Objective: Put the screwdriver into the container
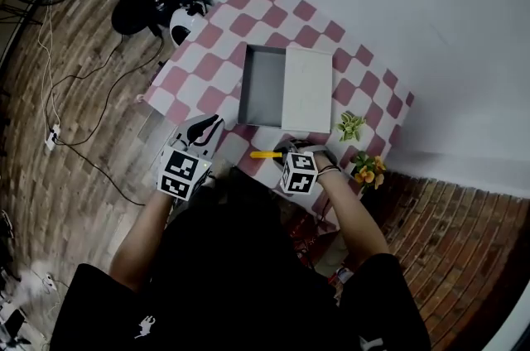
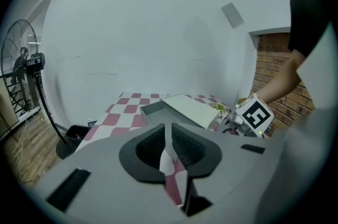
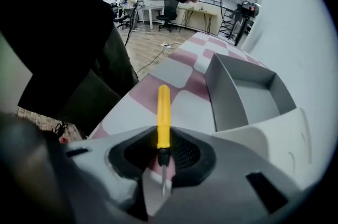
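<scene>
Low in the right gripper view, the right gripper (image 3: 161, 151) has its jaws clamped on the yellow screwdriver (image 3: 163, 117) at the handle's base, over the checkered surface (image 3: 179, 72), likely to carry it to the open grey container (image 3: 248, 96) at right. The left gripper (image 2: 170, 157) idles with its jaws closed and empty.

Pink-and-white checked desk (image 1: 190, 68). At its near right edge stand a small green plant (image 1: 351, 126) and an orange-flowered plant (image 1: 369, 170). Cables (image 1: 83, 117) lie on the wooden floor (image 1: 50, 200) at left.

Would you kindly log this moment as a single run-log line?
right gripper: shut on screwdriver | left gripper: shut, empty | container: partly open, screwdriver not yet inside
</scene>
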